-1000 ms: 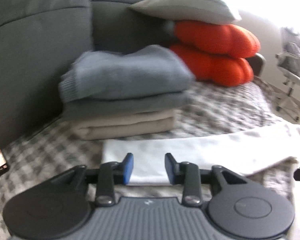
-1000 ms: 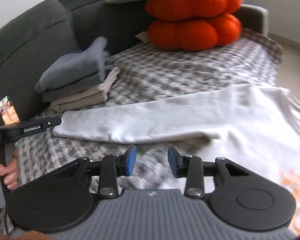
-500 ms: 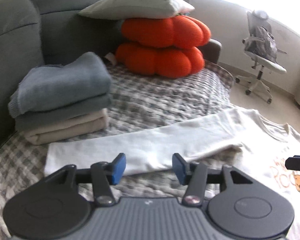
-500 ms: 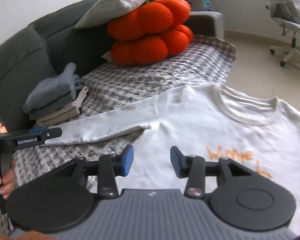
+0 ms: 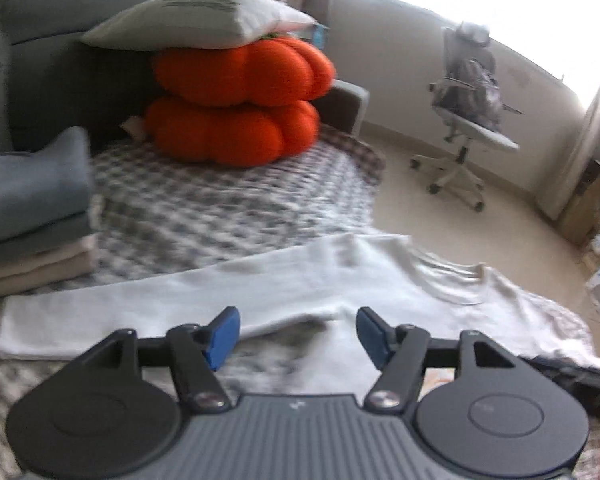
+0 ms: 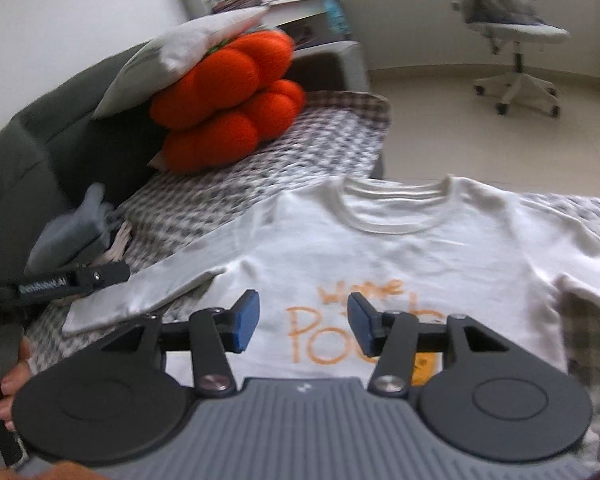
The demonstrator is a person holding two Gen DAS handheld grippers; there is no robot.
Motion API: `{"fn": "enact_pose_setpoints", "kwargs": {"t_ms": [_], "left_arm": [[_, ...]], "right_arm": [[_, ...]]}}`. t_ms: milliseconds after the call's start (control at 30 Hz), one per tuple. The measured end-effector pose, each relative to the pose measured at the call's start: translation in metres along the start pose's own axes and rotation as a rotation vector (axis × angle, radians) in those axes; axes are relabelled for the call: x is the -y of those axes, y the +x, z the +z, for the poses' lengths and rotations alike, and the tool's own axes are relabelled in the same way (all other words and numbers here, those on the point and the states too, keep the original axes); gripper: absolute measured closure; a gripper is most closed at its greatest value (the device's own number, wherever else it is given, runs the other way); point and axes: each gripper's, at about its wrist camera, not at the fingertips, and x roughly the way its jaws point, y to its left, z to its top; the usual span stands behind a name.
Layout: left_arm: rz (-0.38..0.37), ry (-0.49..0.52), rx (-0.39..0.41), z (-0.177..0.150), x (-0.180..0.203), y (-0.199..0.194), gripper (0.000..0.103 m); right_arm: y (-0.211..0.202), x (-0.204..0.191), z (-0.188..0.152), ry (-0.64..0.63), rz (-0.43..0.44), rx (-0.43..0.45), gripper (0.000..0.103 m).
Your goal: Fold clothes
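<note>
A white long-sleeved shirt [image 6: 400, 248] with orange lettering lies flat, front up, on the checked blanket [image 6: 324, 140]. Its left sleeve [image 5: 148, 304] stretches out sideways towards a stack of folded clothes [image 5: 32, 216]. My left gripper [image 5: 296, 338] hovers above the sleeve's armpit; its jaws are opening and nothing is between them. My right gripper [image 6: 300, 326] hangs over the chest print; its jaws are opening too, with nothing held. The left tool [image 6: 72, 282] and a hand show at the left edge of the right wrist view.
Two orange pumpkin cushions [image 5: 236, 104] with a grey pillow [image 5: 200, 20] on top sit at the sofa's far end. The dark grey sofa back [image 5: 40, 40] runs along the left. A white office chair [image 5: 468, 112] stands on the floor beyond.
Both grippers swung right, away from the folded stack and sleeve end towards the shirt's body. Both pairs of jaws have widened. The collar and print came into view.
</note>
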Motion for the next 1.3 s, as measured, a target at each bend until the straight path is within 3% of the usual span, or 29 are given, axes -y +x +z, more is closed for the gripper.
{"fn": "enact_pose_setpoints", "kwargs": {"t_ms": [300,400,467,600,1000,1300], "left_arm": [[-0.112,0.02,-0.036,-0.012,0.075,0.021,0.033],[-0.125,0.014,-0.025,-0.02,0.095,0.028,0.019],[-0.134,0.017,0.001,-0.029,0.106,0.032,0.016],[-0.155,0.058,0.032,-0.05,0.123,0.041,0.013],[-0.169,0.191,0.032,-0.081,0.142,0.05,0.006],[-0.225,0.22,-0.026,-0.085,0.144,0.05,0.006]], "right_arm": [[-0.026,0.042,-0.006,0.021,-0.119,0.042,0.04],[-0.036,0.059,-0.008,0.033,-0.143,0.059,0.038],[-0.041,0.072,-0.01,0.046,-0.155,0.068,0.032],[-0.05,0.098,-0.012,0.088,-0.187,0.078,0.03],[-0.094,0.144,-0.049,0.179,-0.3,0.155,0.027],[-0.114,0.177,-0.071,0.278,-0.388,0.189,0.027]]}}
